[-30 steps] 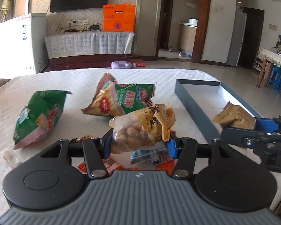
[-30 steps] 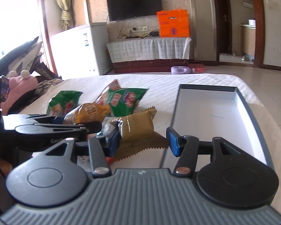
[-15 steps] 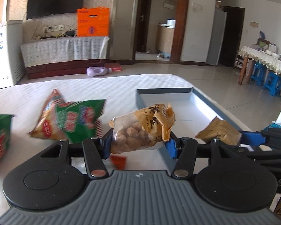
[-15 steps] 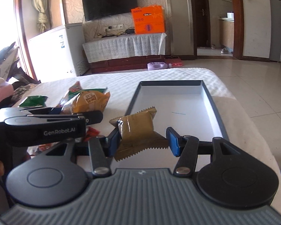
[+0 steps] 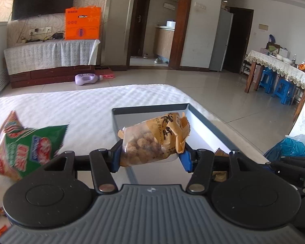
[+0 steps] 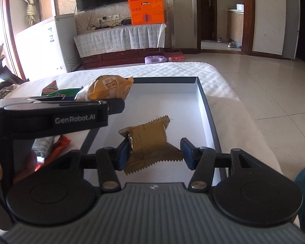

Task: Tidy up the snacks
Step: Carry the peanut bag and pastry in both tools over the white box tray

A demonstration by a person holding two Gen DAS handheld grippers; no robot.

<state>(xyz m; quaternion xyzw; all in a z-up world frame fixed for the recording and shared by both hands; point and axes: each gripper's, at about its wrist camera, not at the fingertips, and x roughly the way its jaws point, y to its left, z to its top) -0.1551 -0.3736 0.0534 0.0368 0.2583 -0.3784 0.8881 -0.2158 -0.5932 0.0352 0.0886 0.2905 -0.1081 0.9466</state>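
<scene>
Right wrist view: grey tray (image 6: 208, 109) on the white bed (image 6: 219, 81), inside bare, reaching toward 12 o'clock. Both hand-held grippers clamped on snacks: left hand-held gripper (image 5: 150, 157) on the peanut bag (image 5: 152, 140) at the tray's 9 o'clock rim, right hand-held gripper (image 6: 155, 152) on the brown wafer packet (image 6: 148, 142) above the near end. Best lowered close to the floor, released apart, clear of rims.

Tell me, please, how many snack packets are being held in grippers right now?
2: the peanut bag in the left gripper, and the brown packet in the right gripper, both above the tray.
</scene>
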